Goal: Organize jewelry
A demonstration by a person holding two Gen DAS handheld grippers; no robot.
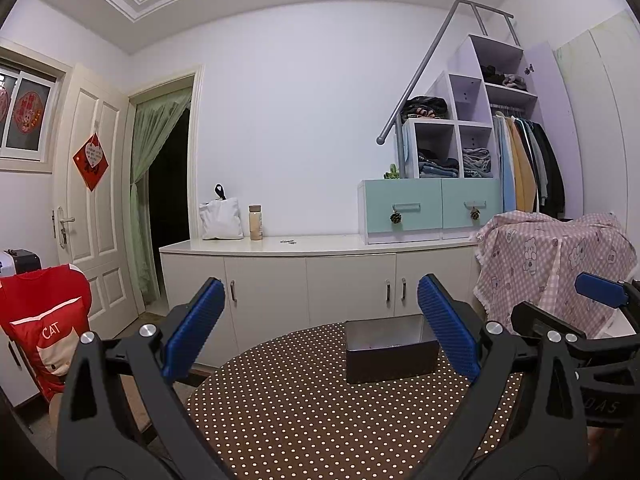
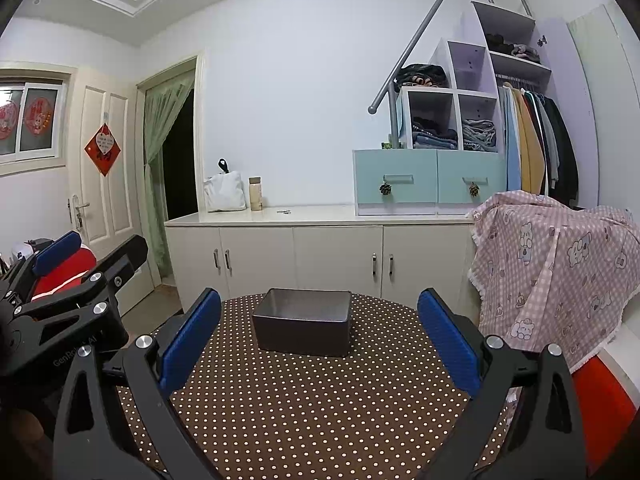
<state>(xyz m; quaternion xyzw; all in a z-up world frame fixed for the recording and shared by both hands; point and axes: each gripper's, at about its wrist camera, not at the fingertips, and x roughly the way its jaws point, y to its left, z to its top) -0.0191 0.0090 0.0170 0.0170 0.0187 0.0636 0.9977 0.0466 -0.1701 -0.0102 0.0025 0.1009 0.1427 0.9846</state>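
Ahead of both pairs of jaws stands a dark rectangular box (image 2: 303, 326) on the round desk (image 2: 304, 408) with the brown cloth with white dots. The box is without a lid, and the left wrist view looks a little into it: the inside is dark and shiny, and near its front wall lies something small that I cannot identify. From the right wrist view the inside is not visible. The box has its long axis across the view, from one jaw side to the other, with a long wall facing the cameras. For the right gripper (image 2: 318, 336) the box sits between the two blue pads and further forward, a little nearer to the left pad. For the left gripper (image 1: 320, 328) the box (image 1: 390, 350) is also forward but shifted toward the right pad, which covers its right end. Both pairs of jaws are spread wide and hold nothing. The two grippers hover side by side above the near part of the desk. Far beyond the jaws, on a white cabinet (image 1: 320, 248), some small metallic objects (image 1: 288, 242) lie, too small to say what they are.
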